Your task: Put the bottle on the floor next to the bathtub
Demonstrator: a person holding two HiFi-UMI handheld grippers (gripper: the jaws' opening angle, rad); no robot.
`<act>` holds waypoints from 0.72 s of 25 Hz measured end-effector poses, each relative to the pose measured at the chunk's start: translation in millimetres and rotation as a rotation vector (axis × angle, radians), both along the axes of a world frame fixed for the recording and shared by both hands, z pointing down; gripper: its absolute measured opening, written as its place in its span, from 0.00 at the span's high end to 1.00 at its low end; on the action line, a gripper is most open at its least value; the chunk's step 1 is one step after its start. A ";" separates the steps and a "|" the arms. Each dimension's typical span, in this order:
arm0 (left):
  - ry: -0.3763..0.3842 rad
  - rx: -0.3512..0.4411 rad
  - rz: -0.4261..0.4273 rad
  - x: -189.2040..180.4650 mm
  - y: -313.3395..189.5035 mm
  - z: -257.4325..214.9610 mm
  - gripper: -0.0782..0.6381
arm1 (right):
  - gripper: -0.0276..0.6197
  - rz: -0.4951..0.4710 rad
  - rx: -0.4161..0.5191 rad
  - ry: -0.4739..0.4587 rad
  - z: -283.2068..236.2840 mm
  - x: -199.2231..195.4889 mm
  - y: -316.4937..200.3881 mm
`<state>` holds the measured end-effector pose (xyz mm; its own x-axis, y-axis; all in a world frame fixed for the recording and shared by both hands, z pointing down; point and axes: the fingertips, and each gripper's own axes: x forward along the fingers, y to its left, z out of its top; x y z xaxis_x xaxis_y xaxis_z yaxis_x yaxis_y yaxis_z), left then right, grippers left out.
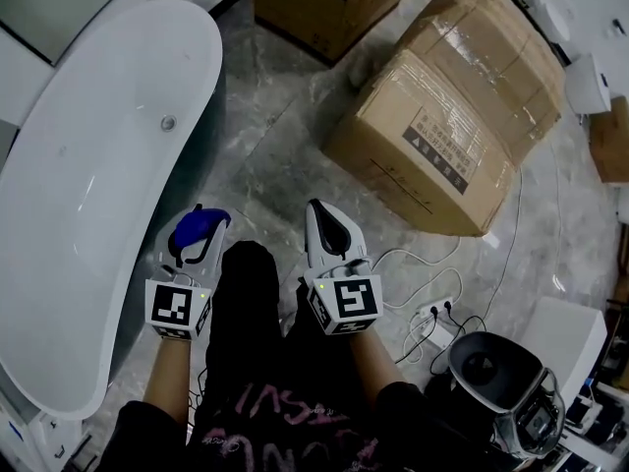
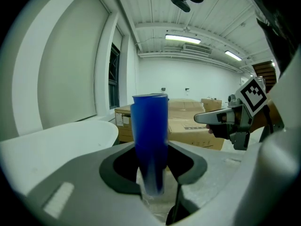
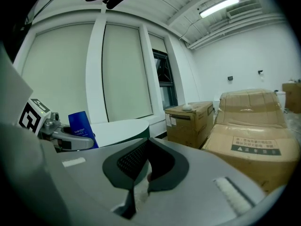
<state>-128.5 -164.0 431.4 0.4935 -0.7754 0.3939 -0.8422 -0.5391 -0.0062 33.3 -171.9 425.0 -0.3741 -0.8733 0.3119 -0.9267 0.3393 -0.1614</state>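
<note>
Bottle (image 2: 150, 126): blue, upright, gripped by left gripper (image 1: 201, 226); held above the floor (image 1: 285, 155), just right of the bathtub (image 1: 88, 195) rim, at the tub's near end.
Step in hand: setting bottle down on floor beside bathtub; judged not yet down, no floor contact visible.
How to do well: keep bottle vertical on the way down; aim for the bare grey strip just right of the tub wall; stay clear of tub wall and of the dark trouser leg (image 1: 246, 303) on the right; seat base flat before easing the grip; open only a little, then back straight off so pads don't drag it over.
Risk: tall narrow body, probably tippy if let go tilted or early.
Bottle vs fingers (image 2: 117, 171): between both, pads pressing either side; lower part in the grip, most of the body standing above the jaws; roughly centred.
Left jaws: narrow, clamped on bottle.
Right gripper (image 3: 146, 166): jaws together, nothing between; just right of left gripper, apart from bottle, idle.
Surroundings: cardboard boxes (image 1: 452, 136) far right, well apart from drop spot; power strip (image 1: 437, 315) and cables near right.
</note>
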 end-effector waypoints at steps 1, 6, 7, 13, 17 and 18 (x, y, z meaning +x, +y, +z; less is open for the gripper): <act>-0.006 0.000 0.000 -1.7 -2.0 12.4 0.66 | 0.92 -0.007 0.000 -0.003 11.6 -3.5 -3.4; -0.027 -0.011 -0.010 -7.8 -17.0 72.2 0.66 | 0.92 -0.007 0.009 -0.020 62.2 -12.1 -28.0; -0.029 -0.011 -0.013 -8.7 -19.7 83.5 0.66 | 0.92 -0.004 0.008 -0.028 73.0 -11.9 -32.5; -0.051 0.001 -0.013 -16.7 -44.2 157.9 0.66 | 0.92 0.022 0.017 -0.043 148.7 -3.0 -64.5; -0.048 0.033 -0.018 -26.1 -58.4 188.8 0.66 | 0.92 0.033 0.032 -0.047 188.2 -5.9 -75.6; -0.046 0.038 -0.013 -25.9 -59.8 196.8 0.66 | 0.92 0.035 0.032 -0.049 195.3 -5.6 -75.6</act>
<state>-154.4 -223.8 628.2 0.4650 -0.7966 0.3862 -0.8477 -0.5264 -0.0652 27.7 -247.5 620.3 -0.3573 -0.8954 0.2657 -0.9293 0.3126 -0.1965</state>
